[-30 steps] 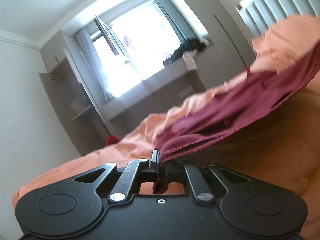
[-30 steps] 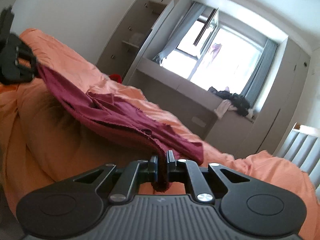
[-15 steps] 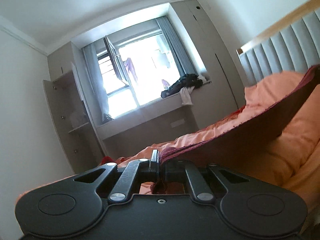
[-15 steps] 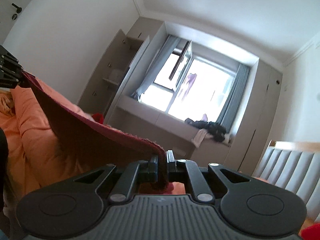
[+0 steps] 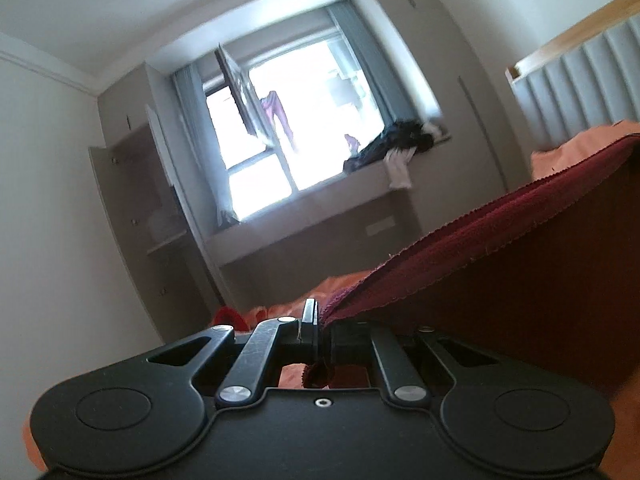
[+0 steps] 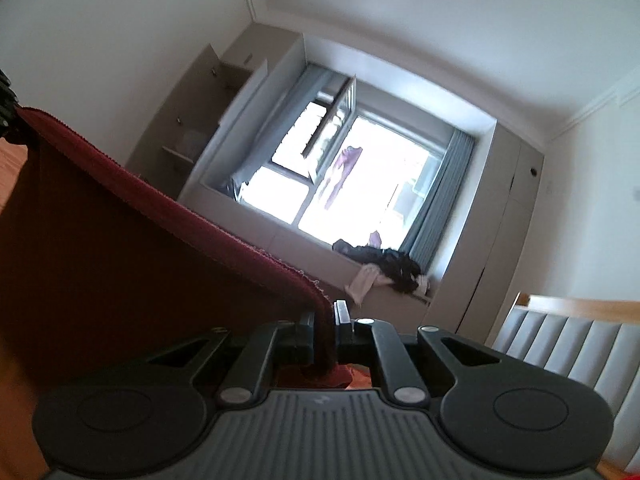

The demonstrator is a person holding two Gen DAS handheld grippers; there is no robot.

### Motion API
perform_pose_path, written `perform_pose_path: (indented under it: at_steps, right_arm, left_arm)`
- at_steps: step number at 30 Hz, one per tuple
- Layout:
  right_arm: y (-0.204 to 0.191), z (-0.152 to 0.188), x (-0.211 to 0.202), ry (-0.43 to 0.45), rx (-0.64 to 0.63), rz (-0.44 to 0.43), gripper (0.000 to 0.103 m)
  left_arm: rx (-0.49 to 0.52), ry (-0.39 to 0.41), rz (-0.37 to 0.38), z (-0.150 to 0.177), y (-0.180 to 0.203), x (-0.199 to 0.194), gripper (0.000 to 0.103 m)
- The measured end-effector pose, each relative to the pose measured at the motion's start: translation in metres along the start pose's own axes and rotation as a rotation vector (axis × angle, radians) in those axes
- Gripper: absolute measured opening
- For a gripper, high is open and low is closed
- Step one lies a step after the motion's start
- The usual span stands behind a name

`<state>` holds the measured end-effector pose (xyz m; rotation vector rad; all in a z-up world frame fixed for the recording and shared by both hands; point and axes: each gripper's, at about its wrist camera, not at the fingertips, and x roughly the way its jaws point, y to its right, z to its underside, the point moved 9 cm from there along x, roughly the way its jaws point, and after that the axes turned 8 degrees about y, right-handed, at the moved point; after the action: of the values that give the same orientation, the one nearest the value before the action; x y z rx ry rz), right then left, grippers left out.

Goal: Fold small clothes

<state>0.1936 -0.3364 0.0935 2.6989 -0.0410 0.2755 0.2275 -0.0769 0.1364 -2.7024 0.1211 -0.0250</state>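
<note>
A dark red garment (image 5: pixel 500 264) hangs stretched in the air between both grippers, its hemmed top edge pulled taut. My left gripper (image 5: pixel 320 326) is shut on one corner of it; the cloth runs off to the right. My right gripper (image 6: pixel 326 322) is shut on the other corner of the garment (image 6: pixel 120 232), which spreads to the left. At the far left edge of the right wrist view a black part of the left gripper (image 6: pixel 6 108) shows where the cloth ends. The lower part of the garment is hidden below both views.
An orange bed cover (image 5: pixel 576 148) lies beneath and behind the garment. A grey padded headboard (image 6: pixel 560 352) stands at the right. Ahead are a bright window (image 5: pixel 296 140), a sill with dark clothes (image 5: pixel 400 146) and an open cupboard (image 5: pixel 132 208).
Both grippers have risen, lifting the red garment off the orange bed cover. It was crumpled and slack on the bed a second ago; now it hangs flat and taut between them.
</note>
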Motion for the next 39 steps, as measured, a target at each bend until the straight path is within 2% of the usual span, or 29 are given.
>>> perform_pose_path:
  at_steps: [7, 12, 19, 22, 24, 25, 26, 30, 35, 39]
  right_arm:
    - [-0.023, 0.061, 0.093, -0.113, 0.011, -0.032, 0.009]
    - [-0.046, 0.108, 0.145, -0.199, -0.005, -0.067, 0.009]
    - [-0.070, 0.165, 0.187, -0.320, 0.025, -0.134, 0.013]
    - [-0.076, 0.181, 0.195, -0.367, 0.021, -0.155, 0.022]
    - [-0.076, 0.189, 0.197, -0.390, 0.039, -0.158, 0.036]
    - [-0.075, 0.190, 0.199, -0.397, 0.050, -0.156, 0.038]
    - [-0.073, 0.192, 0.200, -0.402, 0.065, -0.154, 0.046]
    - [-0.058, 0.194, 0.204, -0.409, 0.112, -0.140, 0.074]
    - [-0.046, 0.206, 0.209, -0.444, 0.138, -0.093, 0.095]
    - [-0.031, 0.219, 0.209, -0.464, 0.159, -0.018, 0.102]
  left_arm:
    - [-0.070, -0.145, -0.001, 0.048, 0.008, 0.114, 0.005]
    - [-0.073, -0.245, 0.003, 0.090, 0.021, 0.178, 0.006]
    - [-0.072, -0.386, 0.017, 0.146, 0.032, 0.222, 0.010]
    - [-0.106, -0.457, 0.031, 0.167, 0.035, 0.233, 0.019]
    - [-0.142, -0.503, 0.032, 0.177, 0.033, 0.238, 0.030]
    - [-0.163, -0.521, 0.027, 0.182, 0.030, 0.240, 0.031]
    - [-0.179, -0.531, 0.017, 0.186, 0.028, 0.239, 0.031]
    - [-0.263, -0.556, -0.022, 0.199, 0.014, 0.232, 0.054]
    - [-0.307, -0.618, -0.066, 0.224, 0.007, 0.219, 0.056]
    - [-0.308, -0.655, -0.089, 0.238, 0.006, 0.220, 0.056]
